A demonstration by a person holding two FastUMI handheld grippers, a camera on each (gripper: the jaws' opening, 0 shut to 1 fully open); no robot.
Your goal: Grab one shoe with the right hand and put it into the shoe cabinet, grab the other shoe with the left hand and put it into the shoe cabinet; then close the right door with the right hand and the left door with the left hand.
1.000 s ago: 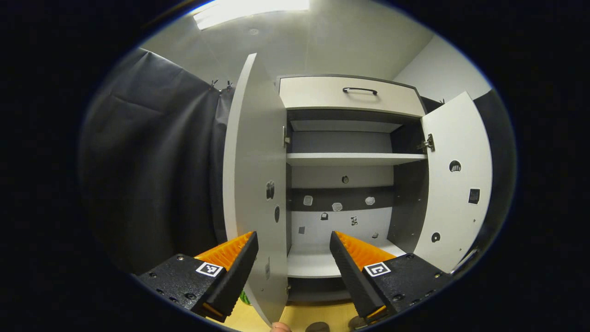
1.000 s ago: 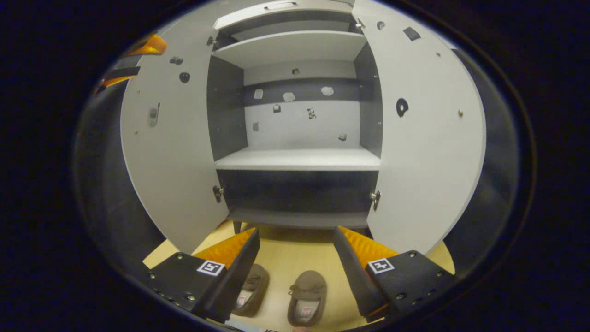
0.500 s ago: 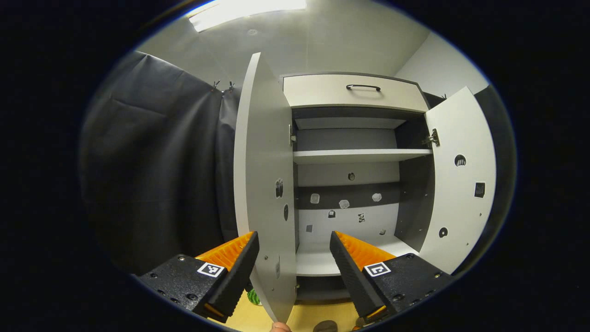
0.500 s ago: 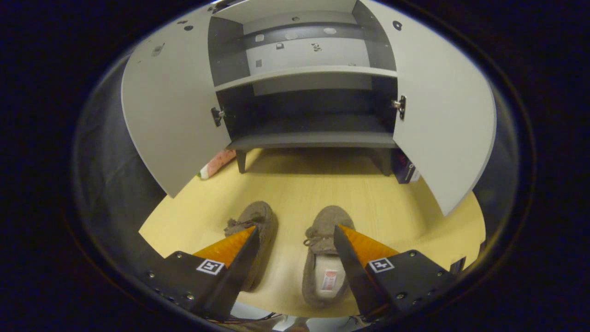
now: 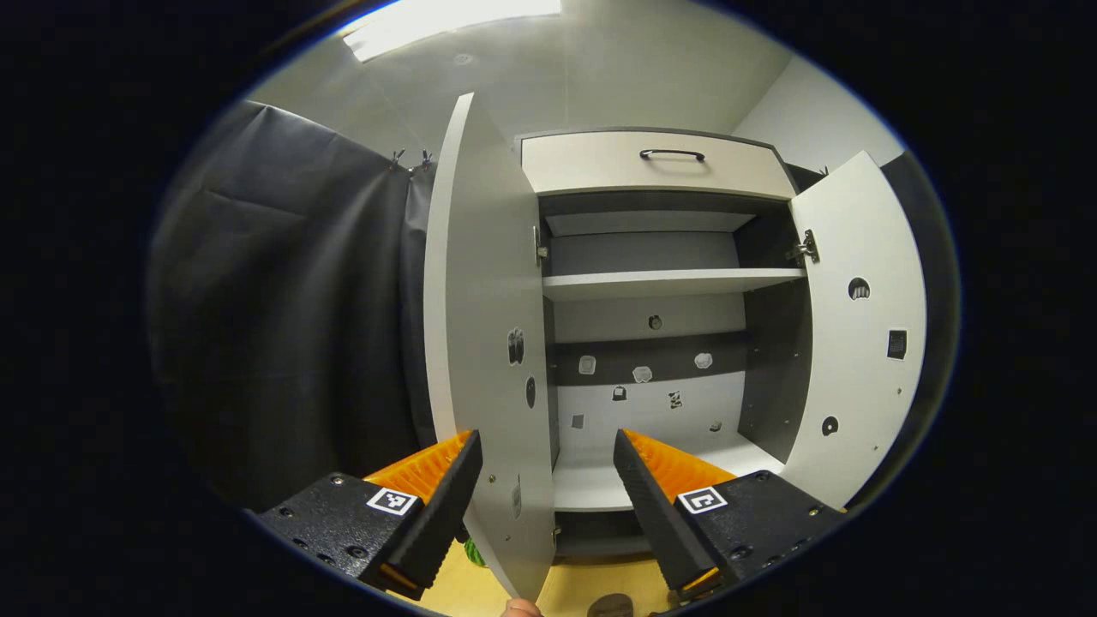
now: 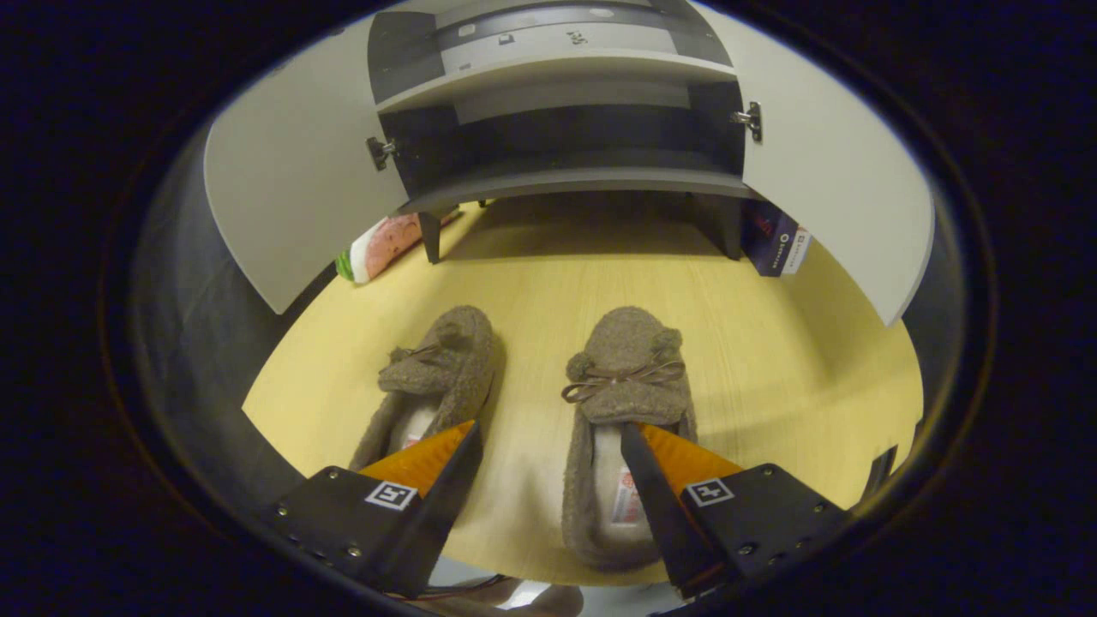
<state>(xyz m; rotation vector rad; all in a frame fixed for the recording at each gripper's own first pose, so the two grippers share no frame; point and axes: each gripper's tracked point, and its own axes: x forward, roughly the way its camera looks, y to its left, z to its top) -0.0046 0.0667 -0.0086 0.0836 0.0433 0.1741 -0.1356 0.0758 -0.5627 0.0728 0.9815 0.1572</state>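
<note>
Two brown fuzzy slippers lie side by side on the wooden floor in the right gripper view: the left shoe [image 6: 441,377] and the right shoe [image 6: 624,403], toes toward the cabinet. My right gripper [image 6: 548,454] is open above them, one finger over each shoe's opening, nothing held. The shoe cabinet [image 6: 557,128] stands beyond with both doors swung wide. In the left gripper view my left gripper [image 5: 547,458] is open, held high facing the cabinet's shelves [image 5: 668,283], its fingers straddling the edge of the open left door [image 5: 488,343]. The right door [image 5: 857,334] is open too.
A watermelon-patterned object [image 6: 381,248] lies on the floor under the left door. A dark box [image 6: 776,244] stands by the cabinet's right leg. A drawer with a black handle [image 5: 673,154] tops the cabinet. Black cloth hangs to the left.
The right gripper has tilted down and come closer to the slippers, which now appear larger between its fingers. The left gripper has barely shifted.
</note>
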